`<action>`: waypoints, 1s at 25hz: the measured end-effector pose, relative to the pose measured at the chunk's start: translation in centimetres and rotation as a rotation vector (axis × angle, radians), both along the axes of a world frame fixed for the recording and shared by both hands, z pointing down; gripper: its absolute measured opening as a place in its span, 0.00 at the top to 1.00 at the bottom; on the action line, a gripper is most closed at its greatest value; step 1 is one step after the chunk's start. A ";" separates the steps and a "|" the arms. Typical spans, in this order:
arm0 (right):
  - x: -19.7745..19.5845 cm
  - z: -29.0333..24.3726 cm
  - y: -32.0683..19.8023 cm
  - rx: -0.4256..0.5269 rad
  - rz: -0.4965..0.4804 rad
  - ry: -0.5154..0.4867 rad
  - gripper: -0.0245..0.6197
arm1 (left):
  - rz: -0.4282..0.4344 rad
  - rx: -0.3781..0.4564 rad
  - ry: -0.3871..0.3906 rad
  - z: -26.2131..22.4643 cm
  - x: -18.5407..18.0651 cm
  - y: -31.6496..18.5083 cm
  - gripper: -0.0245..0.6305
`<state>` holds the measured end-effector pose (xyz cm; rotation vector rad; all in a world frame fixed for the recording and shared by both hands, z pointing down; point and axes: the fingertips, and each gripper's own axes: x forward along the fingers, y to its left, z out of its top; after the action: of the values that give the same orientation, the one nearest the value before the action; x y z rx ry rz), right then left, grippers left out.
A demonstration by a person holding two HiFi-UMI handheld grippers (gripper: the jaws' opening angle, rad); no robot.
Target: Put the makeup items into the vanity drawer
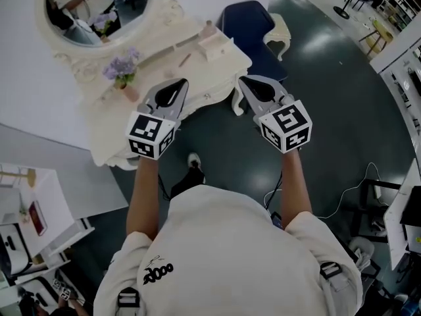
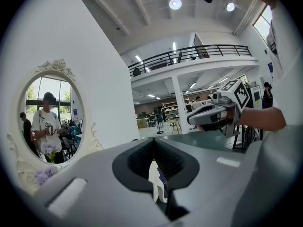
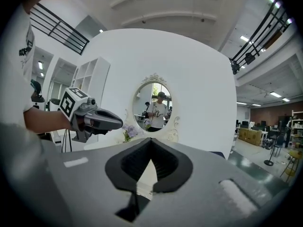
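Before the cream vanity desk (image 1: 227, 63) the person stands with both arms stretched forward and 2 tongs held roughly level, side by side and pointed at its front edge. That pose reads as an approach, since neither tool touches anything. The left tongs (image 1: 181, 83) are fully closed on nothing: in the left gripper view their tips (image 2: 154, 145) meet, with only the desk's pale edge showing past the pads. The right tongs (image 1: 244, 79) look closed and empty as well, their tips (image 3: 151, 144) together in the right gripper view. What seem to be the makeup items lie on the desk top, well beyond both tips: a pinkish box (image 1: 214, 45) toward the back right and a thin stick (image 1: 185, 60) just left of it, both too small to name more closely. Purple flowers (image 1: 122, 64) in a small pot stand on the left below the oval mirror (image 1: 99, 8), and a dark blue chair (image 1: 247, 25) sits behind the desk's right end. No pulled-out drawer shows, so opening it is probably the first job, and either tongs must spread first.
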<state>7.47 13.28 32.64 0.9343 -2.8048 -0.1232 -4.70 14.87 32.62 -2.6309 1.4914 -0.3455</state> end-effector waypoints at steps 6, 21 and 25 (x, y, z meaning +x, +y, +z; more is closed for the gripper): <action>-1.5 0.2 -4.1 -0.006 0.001 -0.008 0.96 | 0.013 0.001 -0.006 0.3 -1.2 -4.6 0.93; -5.9 -1.4 -18.9 -0.059 0.117 -0.050 0.96 | 0.074 -0.029 0.010 0.4 -6.4 -20.6 0.93; -7.0 -1.1 -21.6 -0.069 0.137 -0.027 0.96 | 0.090 -0.033 0.021 0.3 -7.4 -23.6 0.93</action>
<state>0.44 -8.37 31.54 1.1156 -2.7395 0.0049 -12.10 -8.78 32.95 -2.7243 1.3797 -0.3389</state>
